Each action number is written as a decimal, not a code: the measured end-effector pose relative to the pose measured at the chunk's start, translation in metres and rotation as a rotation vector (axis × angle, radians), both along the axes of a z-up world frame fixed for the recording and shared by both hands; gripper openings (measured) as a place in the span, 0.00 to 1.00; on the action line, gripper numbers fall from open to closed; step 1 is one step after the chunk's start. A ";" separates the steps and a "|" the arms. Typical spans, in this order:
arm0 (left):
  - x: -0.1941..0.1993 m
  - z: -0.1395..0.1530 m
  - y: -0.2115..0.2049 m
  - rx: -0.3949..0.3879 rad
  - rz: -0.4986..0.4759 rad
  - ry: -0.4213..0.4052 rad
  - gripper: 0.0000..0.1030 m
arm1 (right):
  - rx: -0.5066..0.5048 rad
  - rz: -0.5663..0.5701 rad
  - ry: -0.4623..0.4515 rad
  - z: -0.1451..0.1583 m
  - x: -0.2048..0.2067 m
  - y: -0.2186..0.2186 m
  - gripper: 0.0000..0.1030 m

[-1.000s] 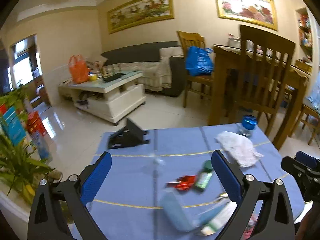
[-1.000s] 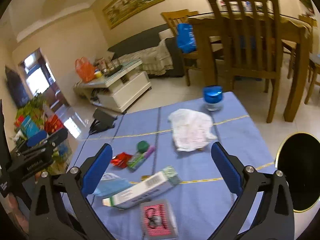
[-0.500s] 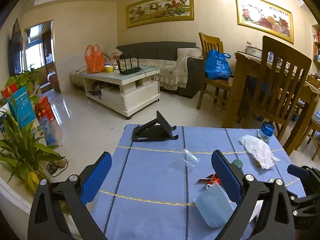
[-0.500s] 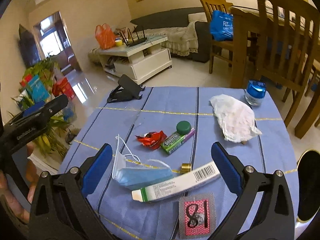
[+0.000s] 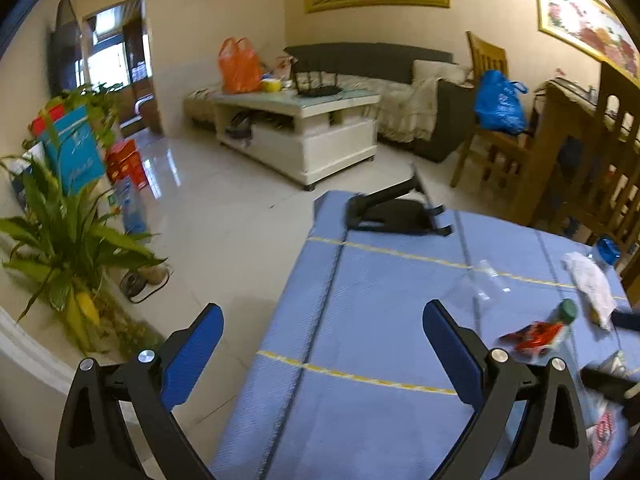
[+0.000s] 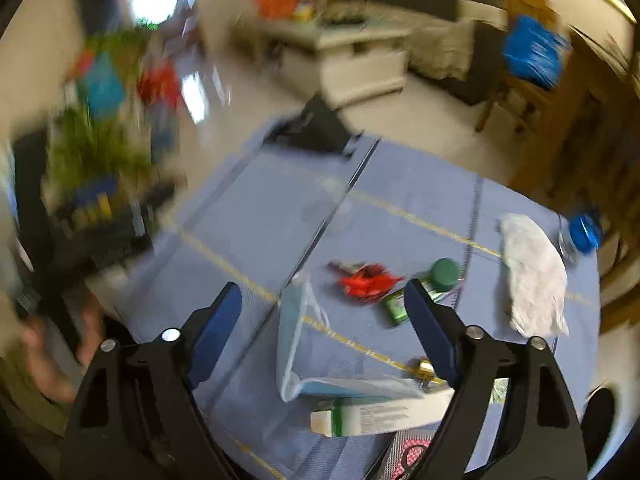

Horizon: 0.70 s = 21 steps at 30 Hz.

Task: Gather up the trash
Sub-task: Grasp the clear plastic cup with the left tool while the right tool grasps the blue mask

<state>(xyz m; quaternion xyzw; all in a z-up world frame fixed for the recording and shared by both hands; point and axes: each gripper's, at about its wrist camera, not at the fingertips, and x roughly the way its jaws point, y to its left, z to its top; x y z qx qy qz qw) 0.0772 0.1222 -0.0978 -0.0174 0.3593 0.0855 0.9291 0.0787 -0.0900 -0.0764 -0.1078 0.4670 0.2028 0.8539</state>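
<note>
Closing in: right claw (image 6: 322,320) narrows over the trash on the blue worktop (image 6: 248,216).
Face mask (image 6: 296,344) lies between its pads, untouched; red wrapper (image 6: 366,282) just beyond; left claw (image 5: 322,344) gapes empty.

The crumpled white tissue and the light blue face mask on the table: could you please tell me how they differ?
The crumpled white tissue is white and bunched, lying near the blue-capped jar. The light blue face mask is blue and flatter, with ear loops, lying against the white and green carton. Both are soft litter on the blue tablecloth.
</note>
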 end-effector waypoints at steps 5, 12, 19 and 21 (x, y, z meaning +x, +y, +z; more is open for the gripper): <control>0.001 -0.004 0.002 0.007 -0.007 0.015 0.94 | -0.019 0.051 0.134 -0.033 0.003 0.013 0.01; 0.040 -0.005 -0.045 -0.042 -0.193 0.064 0.94 | 0.329 -0.134 -0.111 0.061 -0.002 -0.081 0.01; 0.106 -0.034 -0.101 -0.227 -0.142 0.228 0.94 | 0.464 -0.277 -0.206 0.077 -0.022 -0.161 0.01; 0.118 -0.042 -0.117 -0.235 -0.096 0.249 0.94 | 0.474 -0.298 -0.194 0.068 -0.029 -0.178 0.01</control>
